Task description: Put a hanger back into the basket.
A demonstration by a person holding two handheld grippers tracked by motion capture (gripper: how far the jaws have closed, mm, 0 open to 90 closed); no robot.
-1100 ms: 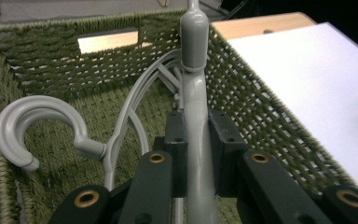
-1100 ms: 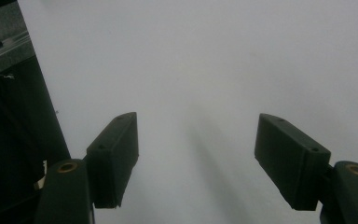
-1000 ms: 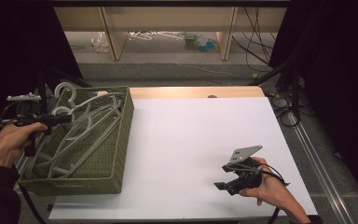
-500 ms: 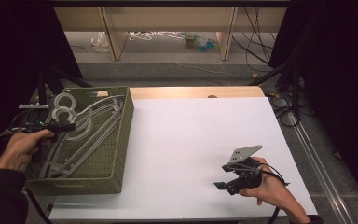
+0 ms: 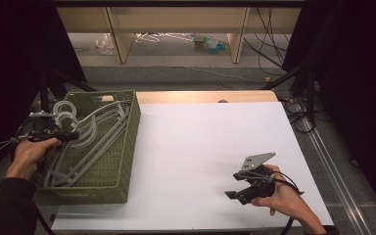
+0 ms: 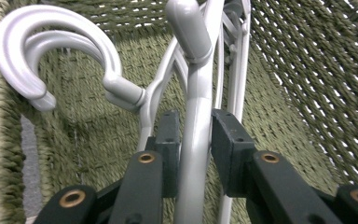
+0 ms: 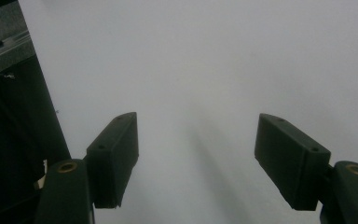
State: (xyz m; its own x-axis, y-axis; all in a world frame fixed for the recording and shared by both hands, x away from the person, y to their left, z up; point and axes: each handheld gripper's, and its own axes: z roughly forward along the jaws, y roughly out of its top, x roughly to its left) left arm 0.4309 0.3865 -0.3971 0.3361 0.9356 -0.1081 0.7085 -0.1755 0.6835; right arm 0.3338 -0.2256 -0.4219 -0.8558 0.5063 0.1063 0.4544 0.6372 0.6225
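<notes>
The right tongs (image 5: 239, 195) are parked low on the white table (image 5: 200, 147) near its front edge, jaws spread wide with nothing between them, probably just kept out of the way. Farther back on the left, the left tongs (image 6: 193, 151) have just been easing open around the neck of a grey plastic clothes hanger (image 6: 193, 93), a small gap showing beside the stem. The hanger is laid among others inside the green woven basket (image 5: 127, 147), likely being dropped off there

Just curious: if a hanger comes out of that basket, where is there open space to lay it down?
The white tabletop is bare between the green basket and the right claw, and back to its far edge. The basket is crowded with tangled grey hangers.
</notes>
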